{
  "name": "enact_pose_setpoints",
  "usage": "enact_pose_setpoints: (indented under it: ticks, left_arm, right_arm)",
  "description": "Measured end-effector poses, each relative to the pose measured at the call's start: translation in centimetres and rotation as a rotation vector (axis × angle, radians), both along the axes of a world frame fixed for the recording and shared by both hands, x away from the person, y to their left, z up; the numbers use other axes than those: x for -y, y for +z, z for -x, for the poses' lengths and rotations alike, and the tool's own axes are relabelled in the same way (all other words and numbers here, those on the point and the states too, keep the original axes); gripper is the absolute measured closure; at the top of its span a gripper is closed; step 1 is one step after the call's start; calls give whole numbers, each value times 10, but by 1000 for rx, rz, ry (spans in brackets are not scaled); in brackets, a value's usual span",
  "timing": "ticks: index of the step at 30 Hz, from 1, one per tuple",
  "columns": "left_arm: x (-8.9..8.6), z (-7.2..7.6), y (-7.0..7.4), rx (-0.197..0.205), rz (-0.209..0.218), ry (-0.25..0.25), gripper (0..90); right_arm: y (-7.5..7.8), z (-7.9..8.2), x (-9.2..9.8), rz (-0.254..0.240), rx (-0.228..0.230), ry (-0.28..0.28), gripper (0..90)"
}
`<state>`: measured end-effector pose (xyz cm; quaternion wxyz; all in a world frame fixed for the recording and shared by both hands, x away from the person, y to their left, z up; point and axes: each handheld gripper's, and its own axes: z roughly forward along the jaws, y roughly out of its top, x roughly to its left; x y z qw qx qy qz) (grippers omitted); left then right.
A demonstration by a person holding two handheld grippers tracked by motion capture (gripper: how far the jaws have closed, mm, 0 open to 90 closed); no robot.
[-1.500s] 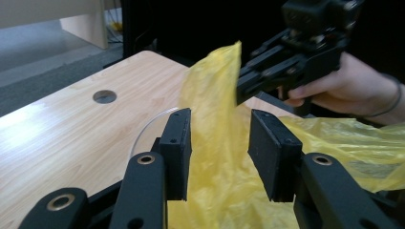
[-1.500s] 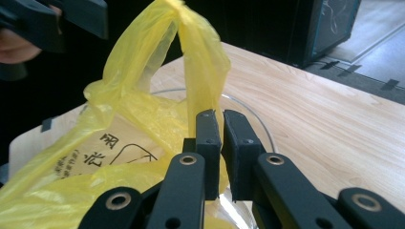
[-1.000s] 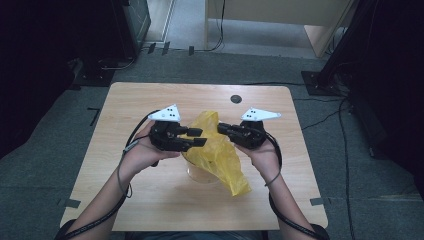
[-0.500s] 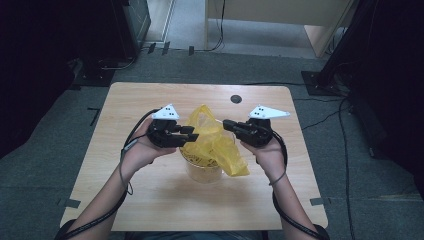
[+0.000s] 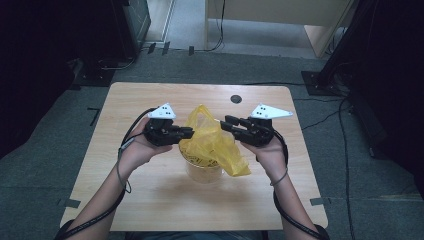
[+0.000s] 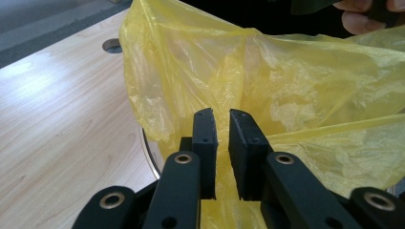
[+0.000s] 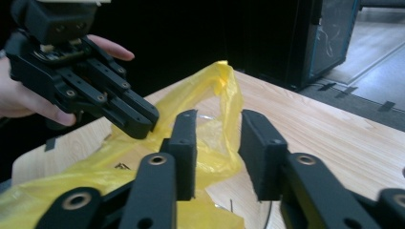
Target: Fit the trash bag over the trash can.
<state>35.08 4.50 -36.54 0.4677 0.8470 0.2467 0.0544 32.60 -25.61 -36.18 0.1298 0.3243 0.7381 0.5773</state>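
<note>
- Yellow plastic bag (image 5: 212, 142): one; draped over the mouth of a clear round container (image 5: 202, 170), near the centre of the table (image 5: 150, 205); since a second ago it has been drawn from a loose heap into a raised spread between both tools.
- Left gripper (image 5: 186, 133): one, at the bag's 9 o'clock; jaws have just been closing, a narrow gap is left with film between the pads, so the film is judged caught.
- Right gripper (image 5: 226, 123): one, at 2 o'clock; jaws have just been opening and stand apart, bag released beyond the tips.
- Judgement: a re-grip is needed on the right before the bag can be seated over the rim.
- Cable hole (image 5: 236, 99): one, at 12 o'clock.
</note>
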Motion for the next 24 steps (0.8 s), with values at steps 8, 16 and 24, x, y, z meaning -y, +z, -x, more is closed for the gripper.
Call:
enact_pose_setpoints:
  ticks: [8, 16, 24]
  left_arm:
    - [-1, -6, 1, 2, 46, 17, 654]
    - [-5, -15, 8, 35, 81, 38, 520]
    - [3, -26, 11, 81, 108, 21, 451]
  right_arm:
    - [-12, -10, -4, 11, -133, 22, 510]
    - [-26, -25, -17, 89, -195, 58, 845]
    - [-19, -19, -34, 134, -101, 163, 890]
